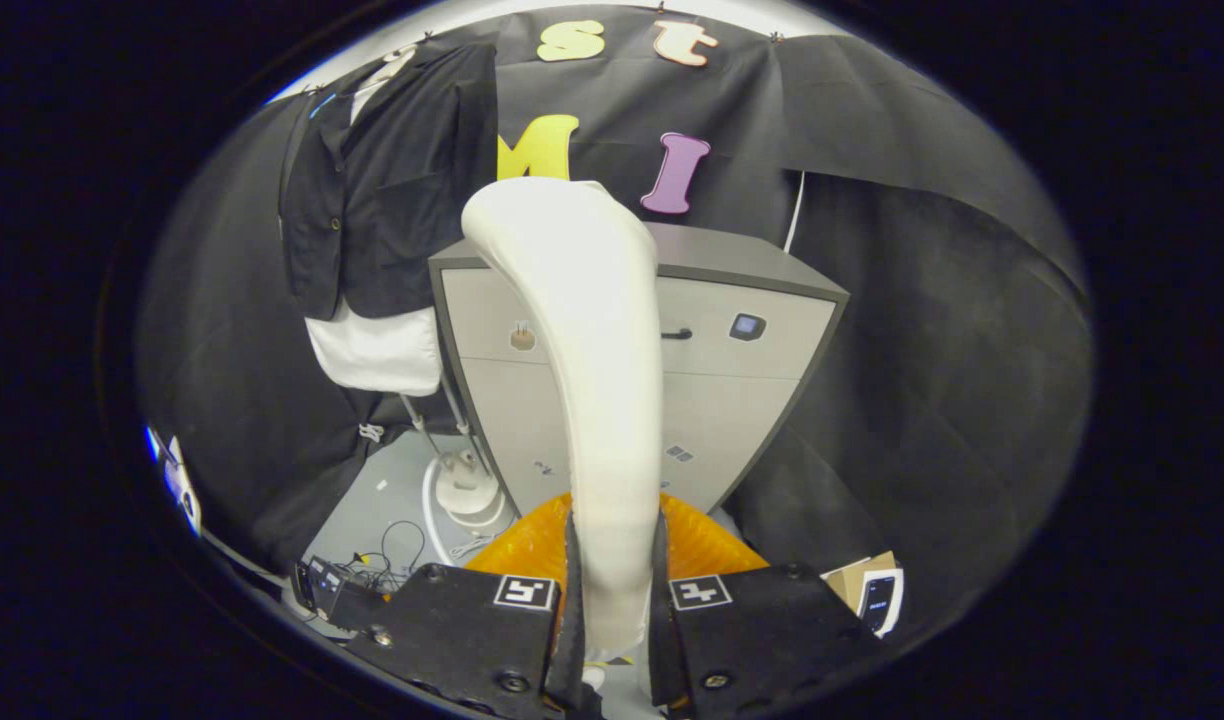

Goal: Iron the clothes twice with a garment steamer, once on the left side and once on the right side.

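My gripper (612,600) is clamped on the garment steamer (592,380), its white handle rising straight ahead between my fingers; the black jacket (392,180) hangs up-left, beyond the cabinet (732,400)

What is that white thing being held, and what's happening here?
That white thing is a garment steamer. A person is holding a gripper, and its two fingers are squeezed shut on the steamer's handle. The steamer sticks up in front of a grey cabinet. Off to the side hangs a dark jacket with a white shirt under it, on a stand. The steamer isn't touching the clothes now, so the ironing of each side looks yet to come.
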A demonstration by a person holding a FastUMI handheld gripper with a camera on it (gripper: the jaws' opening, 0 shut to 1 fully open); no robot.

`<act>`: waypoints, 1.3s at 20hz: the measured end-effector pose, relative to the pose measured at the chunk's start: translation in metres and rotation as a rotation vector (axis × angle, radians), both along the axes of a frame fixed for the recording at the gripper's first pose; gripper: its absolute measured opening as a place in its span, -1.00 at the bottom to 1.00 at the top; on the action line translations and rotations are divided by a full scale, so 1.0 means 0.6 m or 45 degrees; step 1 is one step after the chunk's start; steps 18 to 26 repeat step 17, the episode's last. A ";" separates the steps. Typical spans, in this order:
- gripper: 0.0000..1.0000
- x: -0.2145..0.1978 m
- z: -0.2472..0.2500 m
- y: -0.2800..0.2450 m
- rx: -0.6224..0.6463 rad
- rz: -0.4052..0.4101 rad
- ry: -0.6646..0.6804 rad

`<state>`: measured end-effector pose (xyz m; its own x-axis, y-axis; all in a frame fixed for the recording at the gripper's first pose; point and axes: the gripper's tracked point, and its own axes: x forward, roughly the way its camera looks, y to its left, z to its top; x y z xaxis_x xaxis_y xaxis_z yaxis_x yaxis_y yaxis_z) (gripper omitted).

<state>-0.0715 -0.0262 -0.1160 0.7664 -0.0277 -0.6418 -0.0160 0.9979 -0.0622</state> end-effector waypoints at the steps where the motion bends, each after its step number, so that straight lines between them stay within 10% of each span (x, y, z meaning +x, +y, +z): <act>1: -0.43 0.002 0.001 0.000 0.004 0.000 0.002; 26: -0.43 0.015 0.000 0.001 0.002 0.003 0.019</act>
